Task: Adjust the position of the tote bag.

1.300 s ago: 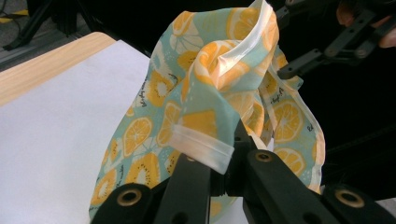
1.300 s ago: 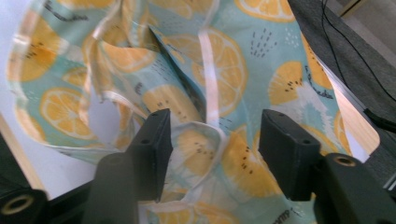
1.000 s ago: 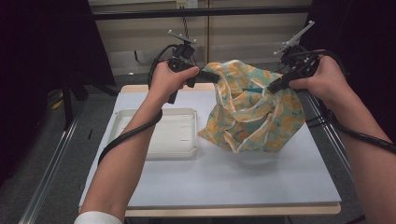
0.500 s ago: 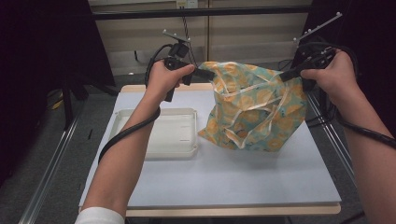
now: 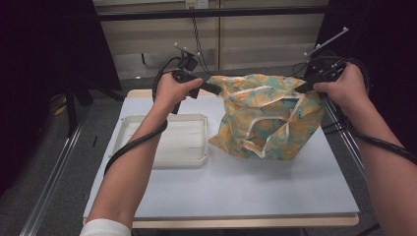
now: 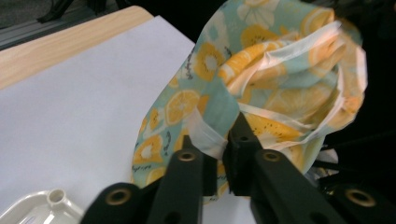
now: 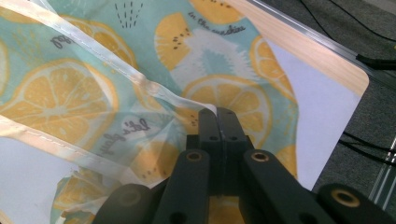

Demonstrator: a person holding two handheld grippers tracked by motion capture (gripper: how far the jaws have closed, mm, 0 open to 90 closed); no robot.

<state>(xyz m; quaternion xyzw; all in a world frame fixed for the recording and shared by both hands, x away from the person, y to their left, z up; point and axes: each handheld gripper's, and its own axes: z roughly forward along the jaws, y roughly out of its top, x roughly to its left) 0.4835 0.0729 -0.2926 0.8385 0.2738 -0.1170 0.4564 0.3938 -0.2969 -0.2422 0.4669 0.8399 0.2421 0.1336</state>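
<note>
Holding the lemon-print cloth bag (image 5: 268, 115) stretched between them, both grippers pinch its top edge above the far half of the table (image 5: 236, 191). The left gripper (image 5: 216, 90) grasps the rim at the bag's ten o'clock corner; its jaws have just been opening slightly, yet in the left gripper view a fold of white-trimmed fabric (image 6: 212, 140) sits pressed between them. The right gripper (image 5: 302, 87) is clenched on the rim at the two o'clock corner, jaws fully together over thin cloth (image 7: 196, 112). The bag's mouth therefore runs nine to three between the hands, with its body hanging toward six and the bottom resting on the table (its white handles (image 5: 260, 123) dangle loose down the front). A white tray (image 5: 164, 142) lies just beside the bag at eight o'clock, nearer the left hand. Judging by this, any lowering or spreading turns on keeping that nine-to-three line taut.
</note>
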